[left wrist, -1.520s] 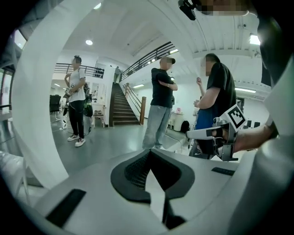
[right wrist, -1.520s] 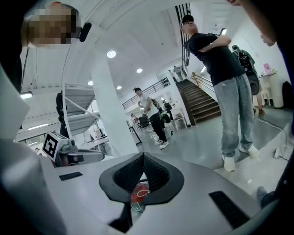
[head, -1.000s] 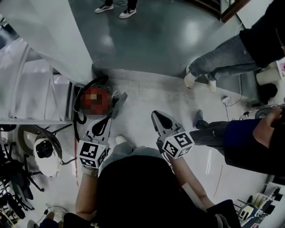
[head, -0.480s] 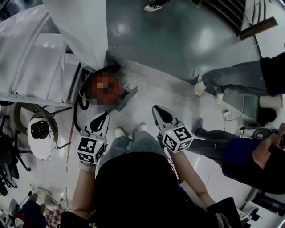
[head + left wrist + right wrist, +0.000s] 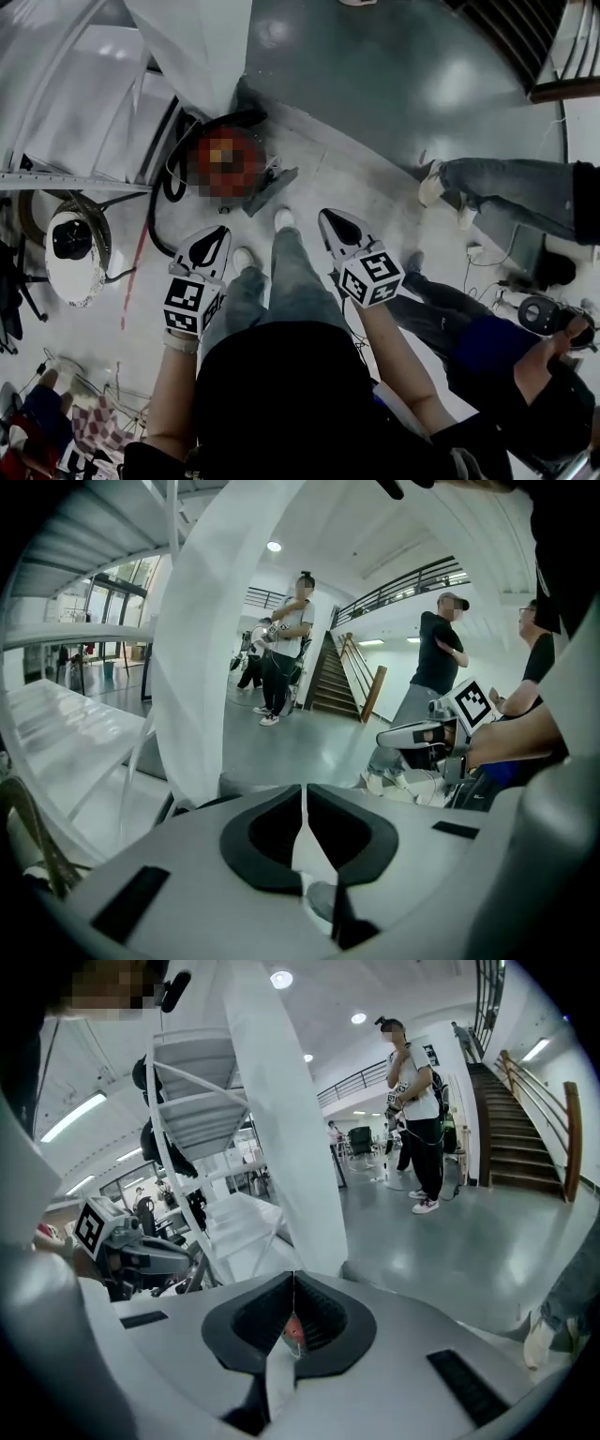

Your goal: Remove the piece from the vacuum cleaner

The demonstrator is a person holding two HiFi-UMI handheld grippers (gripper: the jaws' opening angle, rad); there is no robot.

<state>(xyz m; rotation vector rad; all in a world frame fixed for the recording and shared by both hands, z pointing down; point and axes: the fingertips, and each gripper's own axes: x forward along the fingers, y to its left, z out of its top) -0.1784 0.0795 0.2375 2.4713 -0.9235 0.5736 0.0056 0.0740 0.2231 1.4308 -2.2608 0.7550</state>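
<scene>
The red vacuum cleaner (image 5: pixel 225 161) lies on the floor at the foot of a white pillar, with a black hose (image 5: pixel 161 202) looping round its left side. A grey piece (image 5: pixel 272 190) juts from its right side. My left gripper (image 5: pixel 214 234) is shut and empty, a little below the hose. My right gripper (image 5: pixel 333 223) is shut too, out to the right of the grey piece and clear of it. In the left gripper view the jaws (image 5: pixel 303 794) meet on a thin seam. The right gripper view shows the same (image 5: pixel 293 1283), with a speck of the red vacuum cleaner (image 5: pixel 292 1328) through the gap.
A white pillar (image 5: pixel 202 47) and white stair frame (image 5: pixel 66 103) rise behind the vacuum. A round white device (image 5: pixel 73 248) sits on the floor at the left. My own shoes (image 5: pixel 281 220) stand between the grippers. Bystanders' legs (image 5: pixel 506 192) and a crouching person (image 5: pixel 487 342) fill the right.
Both grippers have come down and forward towards the vacuum cleaner, which now sits closer to their tips. Both stay shut and empty. My feet have stepped forward between them.
</scene>
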